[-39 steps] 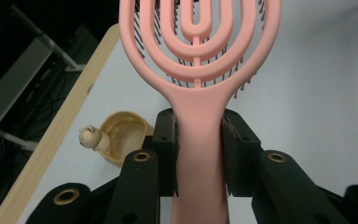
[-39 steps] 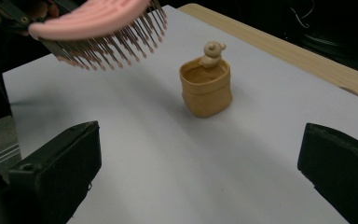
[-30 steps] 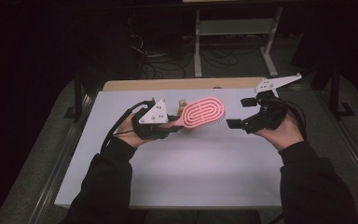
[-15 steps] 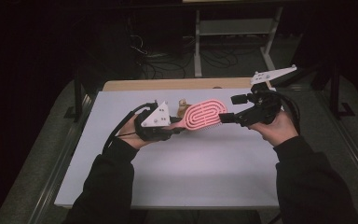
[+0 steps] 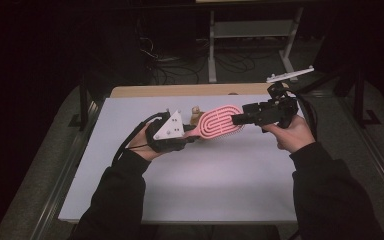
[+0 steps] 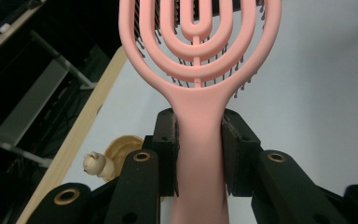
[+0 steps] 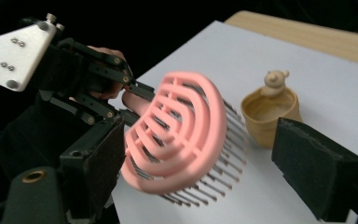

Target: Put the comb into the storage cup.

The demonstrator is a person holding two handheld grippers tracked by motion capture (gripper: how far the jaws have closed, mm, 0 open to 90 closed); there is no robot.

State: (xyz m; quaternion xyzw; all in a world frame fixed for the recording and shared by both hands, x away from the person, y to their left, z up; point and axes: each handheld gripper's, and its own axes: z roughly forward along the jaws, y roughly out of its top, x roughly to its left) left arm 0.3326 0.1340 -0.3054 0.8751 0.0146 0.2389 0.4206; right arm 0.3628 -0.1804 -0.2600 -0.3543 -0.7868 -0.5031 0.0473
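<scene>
Clamped on the handle of a pink vented hairbrush point(image 6: 198, 60), the left claw point(image 6: 199, 154) has both pads pressed flat against the handle's sides and holds the brush off the counter point(image 5: 220, 185), head pointing toward the other hand. Facing it, the right claw point(image 7: 193, 163) has just been closing, with the brush head between its jaws; one pad seems to sit against the edge of the head while the other pad is apart from it, so this claw is not yet gripping. Judging by that, the lift of the brush is done and a hand-over or two-handed hold is about half made: the right claw has yet to close on the head. Just beyond the brush, a small tan cup with a bear figure point(image 7: 270, 109) stands on the counter. No brand, label or writing is legible anywhere.
</scene>
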